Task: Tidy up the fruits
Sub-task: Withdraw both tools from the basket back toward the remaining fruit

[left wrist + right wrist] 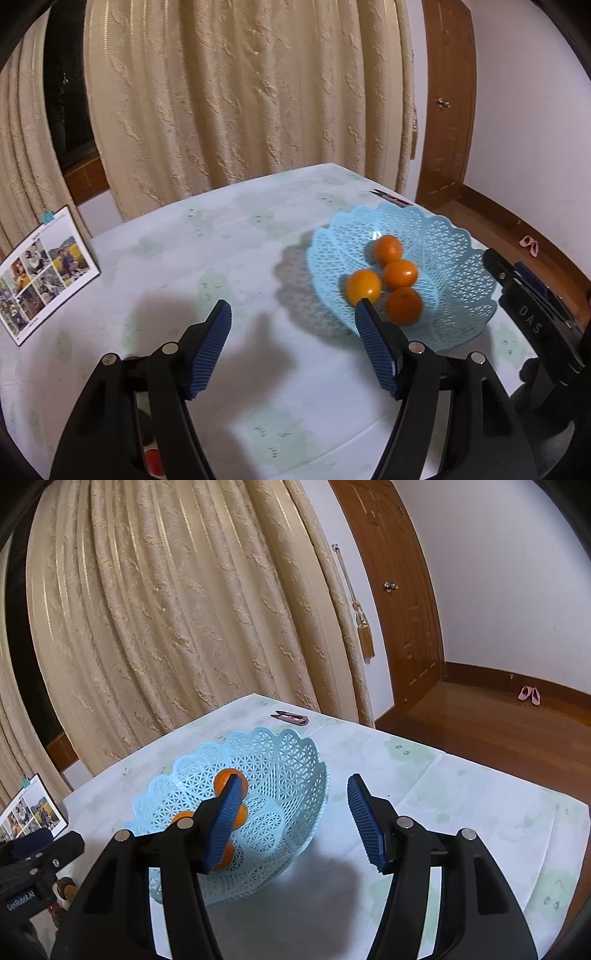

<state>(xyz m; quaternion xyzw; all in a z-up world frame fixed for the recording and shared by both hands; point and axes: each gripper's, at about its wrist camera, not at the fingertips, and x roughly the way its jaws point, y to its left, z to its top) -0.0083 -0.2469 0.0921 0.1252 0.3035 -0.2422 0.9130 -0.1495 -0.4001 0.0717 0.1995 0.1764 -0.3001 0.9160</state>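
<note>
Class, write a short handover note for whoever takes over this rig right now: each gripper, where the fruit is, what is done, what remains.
Left gripper: open, empty, above the table left of the basket.
Right gripper: open, empty, over the basket's near right rim.
Fruit: four oranges lie together in the blue basket.
Done: those four are in.
Left: a reddish item shows at the table's near edge under the left gripper; too hidden to identify. Check it. No other loose fruit in view.

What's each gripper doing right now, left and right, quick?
Left gripper: open, holding nothing.
Right gripper: open, holding nothing.
</note>
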